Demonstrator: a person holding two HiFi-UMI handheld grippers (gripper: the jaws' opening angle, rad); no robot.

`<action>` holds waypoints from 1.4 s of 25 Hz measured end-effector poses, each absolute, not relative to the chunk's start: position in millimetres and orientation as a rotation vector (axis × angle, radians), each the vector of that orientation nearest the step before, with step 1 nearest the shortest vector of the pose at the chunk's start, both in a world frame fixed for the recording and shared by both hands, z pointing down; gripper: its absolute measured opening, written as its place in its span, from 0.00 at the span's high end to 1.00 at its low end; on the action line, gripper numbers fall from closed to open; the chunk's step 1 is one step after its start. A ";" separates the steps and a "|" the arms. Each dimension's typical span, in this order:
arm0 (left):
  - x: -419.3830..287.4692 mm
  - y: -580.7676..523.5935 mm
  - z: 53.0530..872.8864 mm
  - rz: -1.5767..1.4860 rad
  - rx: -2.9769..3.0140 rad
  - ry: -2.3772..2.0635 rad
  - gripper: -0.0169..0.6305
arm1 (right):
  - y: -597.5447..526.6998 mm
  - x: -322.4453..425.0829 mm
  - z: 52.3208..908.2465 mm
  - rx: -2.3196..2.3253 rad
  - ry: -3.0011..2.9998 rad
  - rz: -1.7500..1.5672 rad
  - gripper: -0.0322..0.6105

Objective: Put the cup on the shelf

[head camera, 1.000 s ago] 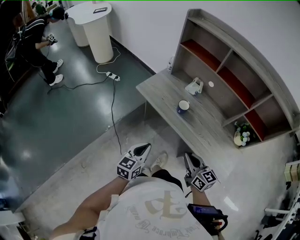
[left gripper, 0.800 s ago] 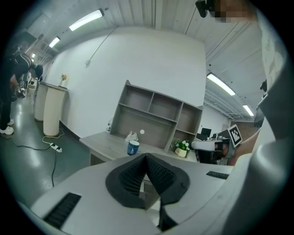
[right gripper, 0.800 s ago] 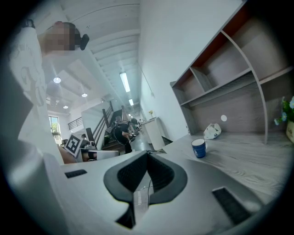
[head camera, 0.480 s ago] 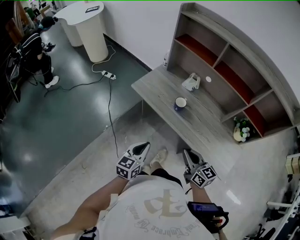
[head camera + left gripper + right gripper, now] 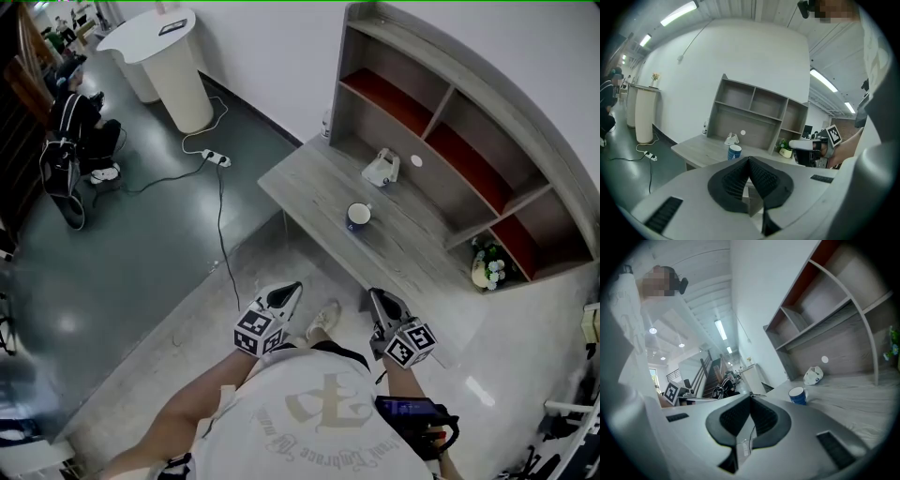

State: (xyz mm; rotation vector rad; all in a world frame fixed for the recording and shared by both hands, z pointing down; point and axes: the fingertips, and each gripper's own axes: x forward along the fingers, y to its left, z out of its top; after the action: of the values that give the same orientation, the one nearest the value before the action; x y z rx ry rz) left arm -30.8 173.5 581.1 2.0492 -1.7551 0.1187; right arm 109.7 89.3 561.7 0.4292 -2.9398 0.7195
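Note:
A blue cup with a white inside [image 5: 358,217] stands upright on the grey wooden desk [image 5: 309,183], out in front of the open shelf unit [image 5: 441,112]. The cup also shows in the left gripper view [image 5: 734,152] and the right gripper view [image 5: 798,395]. My left gripper [image 5: 287,294] and right gripper [image 5: 379,301] hang low near the person's body, well short of the desk. Both are shut with nothing between the pads. The shelf unit's compartments hold nothing, apart from a small round white thing on its back panel.
A white toppled object [image 5: 381,170] lies behind the cup near the shelf. A small flower pot [image 5: 486,270] stands at the desk's right end. A power strip and cable [image 5: 215,159] lie on the dark floor. A person [image 5: 70,127] crouches far left beside a white round stand [image 5: 173,56].
The view has shifted, so the desk and cup sit a little lower-left in the head view. The far person has gone from standing to crouching. Both grippers stay in place, shut.

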 end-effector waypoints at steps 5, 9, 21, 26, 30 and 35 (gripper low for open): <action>-42.1 138.1 568.5 0.126 2.084 -1.749 0.97 | 53.4 98.5 558.4 0.450 -2.961 0.725 0.94; -49.0 114.6 569.5 0.133 2.093 -1.723 0.97 | 31.6 91.1 561.9 0.474 -2.951 0.744 0.94; -51.2 28.6 576.8 0.183 2.127 -1.665 0.97 | -50.9 91.2 562.3 0.540 -2.955 0.755 0.94; -56.0 -2.5 578.4 0.180 2.110 -1.665 0.97 | -77.5 89.1 558.9 0.554 -2.966 0.748 0.94; -54.6 -27.2 570.4 0.186 2.130 -1.660 0.97 | -91.4 91.1 554.7 0.555 -2.970 0.750 0.94; -49.3 -43.1 575.4 0.215 2.140 -1.633 0.97 | -101.7 98.5 557.5 0.584 -2.967 0.772 0.94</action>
State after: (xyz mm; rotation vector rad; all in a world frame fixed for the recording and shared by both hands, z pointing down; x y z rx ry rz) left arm -49.3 -43.1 575.4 2.1396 -1.6328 0.2146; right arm 98.5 -101.7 557.5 0.5835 -2.9670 0.7725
